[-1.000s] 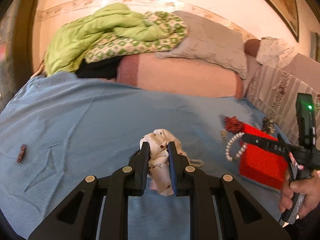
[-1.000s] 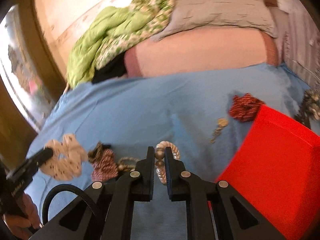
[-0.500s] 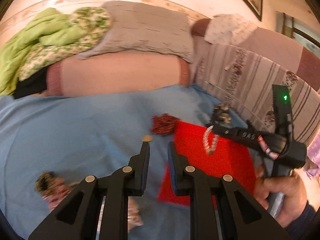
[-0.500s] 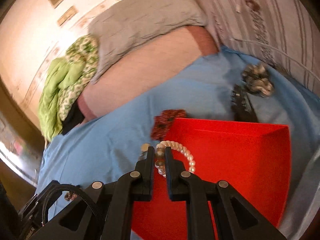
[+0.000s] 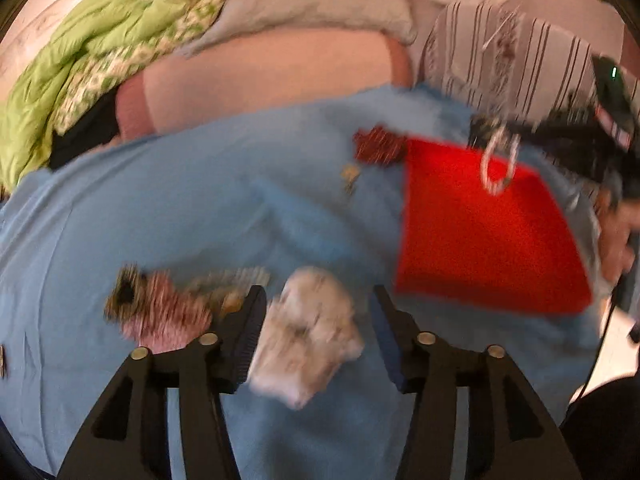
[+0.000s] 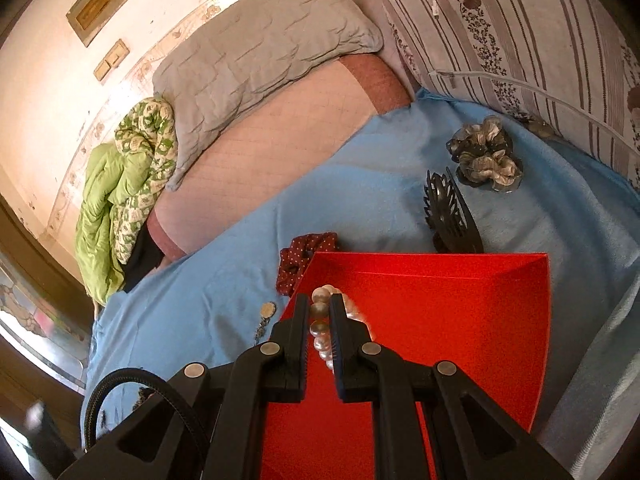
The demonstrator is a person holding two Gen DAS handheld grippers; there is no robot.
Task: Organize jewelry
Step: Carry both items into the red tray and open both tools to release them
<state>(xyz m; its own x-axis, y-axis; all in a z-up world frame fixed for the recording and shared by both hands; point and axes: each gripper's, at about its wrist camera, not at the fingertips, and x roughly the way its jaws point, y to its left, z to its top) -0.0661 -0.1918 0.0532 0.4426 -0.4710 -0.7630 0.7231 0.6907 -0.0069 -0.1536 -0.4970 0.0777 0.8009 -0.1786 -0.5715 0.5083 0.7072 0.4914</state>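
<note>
My right gripper (image 6: 320, 310) is shut on a pearl bracelet (image 6: 320, 332) and holds it over the open red box (image 6: 460, 320). In the left wrist view the bracelet (image 5: 498, 164) hangs from the right gripper above the red box (image 5: 480, 232). My left gripper (image 5: 316, 308) is open, its fingers either side of a white patterned scrunchie (image 5: 308, 336) lying on the blue sheet (image 5: 160, 208); the view is blurred.
On the sheet lie a dark red scrunchie (image 6: 306, 258), a small coin pendant (image 6: 267, 310), a black hair claw (image 6: 450, 216), a grey-gold scrunchie (image 6: 486, 156), and a pink and brown scrunchie pile (image 5: 160, 308). Pillows and a green quilt (image 6: 120, 184) lie behind.
The left gripper has let go of the white scrunchie, opened wide and swung back over it. The right gripper has carried the bracelet from the sheet to above the red box.
</note>
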